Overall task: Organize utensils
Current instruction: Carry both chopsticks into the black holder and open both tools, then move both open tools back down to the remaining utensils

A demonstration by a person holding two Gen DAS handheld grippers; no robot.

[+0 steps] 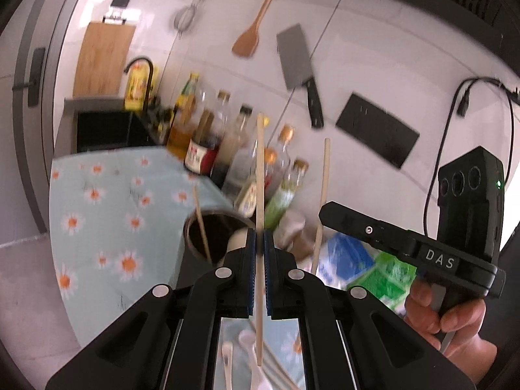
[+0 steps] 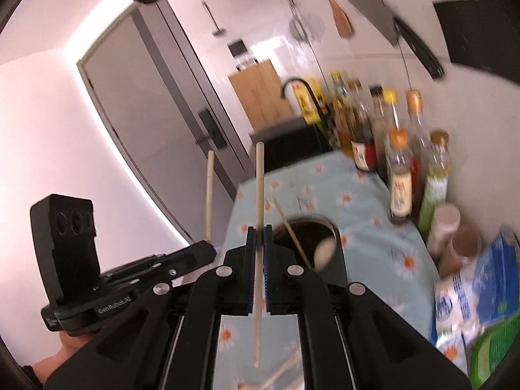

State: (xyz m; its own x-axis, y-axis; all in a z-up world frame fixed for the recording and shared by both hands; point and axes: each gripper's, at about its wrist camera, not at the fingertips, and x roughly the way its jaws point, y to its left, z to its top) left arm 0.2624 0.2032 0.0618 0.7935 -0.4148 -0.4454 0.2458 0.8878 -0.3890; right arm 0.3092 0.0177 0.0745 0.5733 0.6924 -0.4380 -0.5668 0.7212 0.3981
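My left gripper (image 1: 259, 242) is shut on a wooden chopstick (image 1: 259, 175) held upright above the counter. My right gripper (image 2: 259, 237) is shut on another upright chopstick (image 2: 259, 191). Each gripper shows in the other's view: the right one (image 1: 328, 213) with its chopstick (image 1: 323, 191), the left one (image 2: 208, 248) with its chopstick (image 2: 209, 191). A dark round utensil holder (image 1: 208, 227) stands just ahead; it also shows in the right wrist view (image 2: 325, 224). It holds one chopstick (image 2: 292, 230) and a white spoon (image 2: 324, 250). More chopsticks and white spoons (image 1: 250, 357) lie on the cloth below.
A daisy-print cloth (image 1: 97, 201) covers the counter. Several sauce and oil bottles (image 2: 399, 162) stand along the wall, with jars (image 2: 455, 234) and packets (image 2: 481, 286) beside them. A cleaver (image 1: 297, 65), spatula (image 1: 253, 29) and strainer hang on the wall. A sink (image 1: 110, 126) lies beyond.
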